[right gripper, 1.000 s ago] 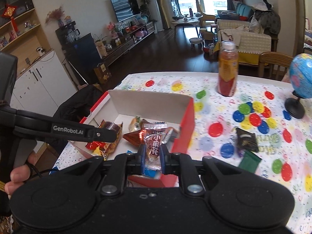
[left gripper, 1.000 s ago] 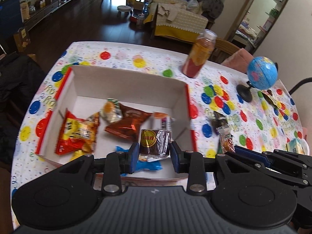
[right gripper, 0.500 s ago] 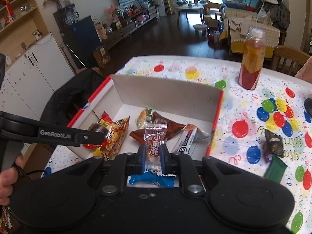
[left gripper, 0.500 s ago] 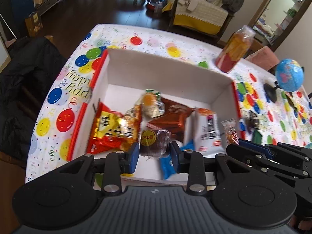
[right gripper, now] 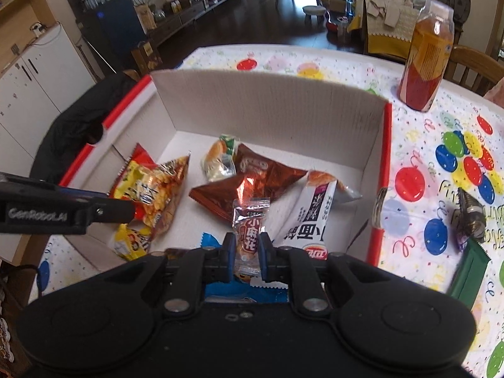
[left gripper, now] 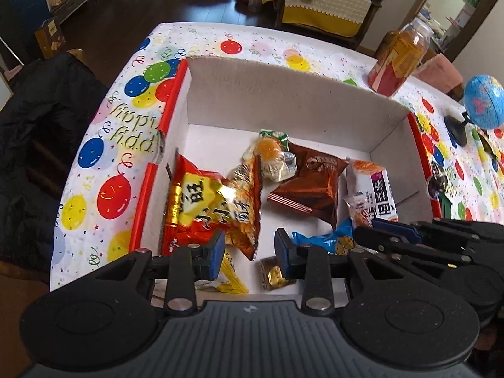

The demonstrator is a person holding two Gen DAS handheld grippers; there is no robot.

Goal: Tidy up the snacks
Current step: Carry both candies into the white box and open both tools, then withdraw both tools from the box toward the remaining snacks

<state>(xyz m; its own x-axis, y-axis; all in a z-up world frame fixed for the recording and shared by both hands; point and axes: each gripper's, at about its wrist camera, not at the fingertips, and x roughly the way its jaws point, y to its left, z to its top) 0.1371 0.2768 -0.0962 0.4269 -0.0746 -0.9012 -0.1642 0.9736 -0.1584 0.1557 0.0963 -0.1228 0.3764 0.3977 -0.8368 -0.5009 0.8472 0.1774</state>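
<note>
Left wrist view: the left tongs [left gripper: 249, 252] stand spread and empty over the near end of the cardboard box [left gripper: 283, 94]. A small brown cake packet [left gripper: 272, 274] lies on the box floor just below them, beside the right pad.

Right wrist view: the right tongs [right gripper: 247, 252] pinch a small red candy packet [right gripper: 250, 223], its long axis upright, directly above the box floor between the brown foil bag [right gripper: 249, 186] and the white wrapper [right gripper: 310, 220]. Letting go should drop it straight in.
</note>
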